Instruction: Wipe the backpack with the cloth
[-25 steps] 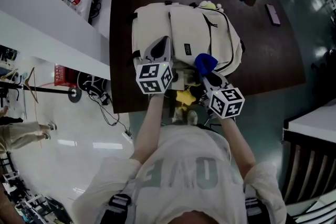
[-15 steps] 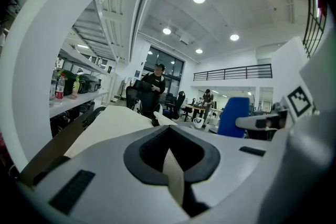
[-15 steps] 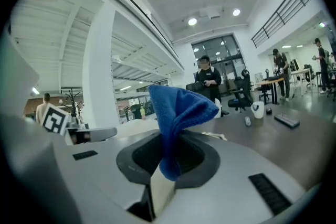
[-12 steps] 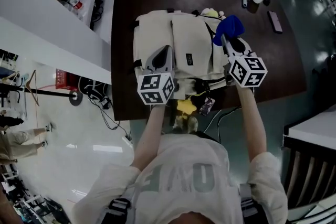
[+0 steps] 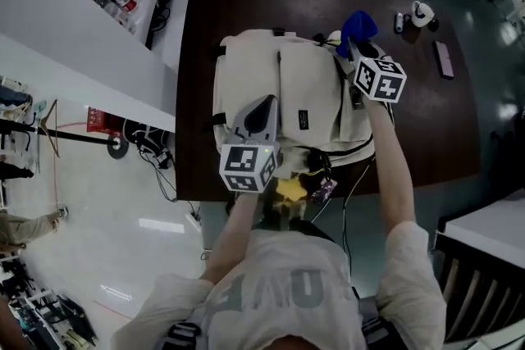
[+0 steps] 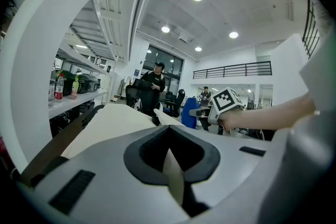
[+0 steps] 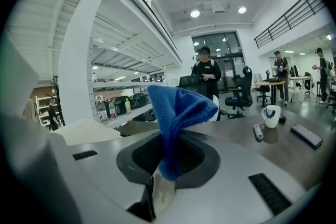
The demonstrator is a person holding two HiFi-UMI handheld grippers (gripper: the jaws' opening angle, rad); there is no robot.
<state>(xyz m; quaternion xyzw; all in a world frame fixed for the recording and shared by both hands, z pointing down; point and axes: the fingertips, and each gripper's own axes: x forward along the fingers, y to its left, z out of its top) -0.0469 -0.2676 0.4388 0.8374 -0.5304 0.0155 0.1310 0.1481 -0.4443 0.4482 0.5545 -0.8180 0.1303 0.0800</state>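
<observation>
Cloth [image 7: 176, 128] was pinched in the closed jaws of your right gripper [image 7: 157, 189], at the far right corner of the backpack [image 5: 308, 86]. Your left gripper [image 6: 173, 178], jaws together and empty, was over its near left part. The backpack lay on the table [image 5: 426, 119].

I see a cream backpack [image 5: 279, 94], a blue cloth [image 5: 359, 23], a dark brown table [image 5: 426, 119] — black-and-white square markers on the left gripper [image 5: 261, 107] and right gripper [image 5: 353, 47].

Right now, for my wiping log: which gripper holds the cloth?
The right gripper: the blue cloth is pinched in its jaws. The left gripper is shut on nothing.
</observation>
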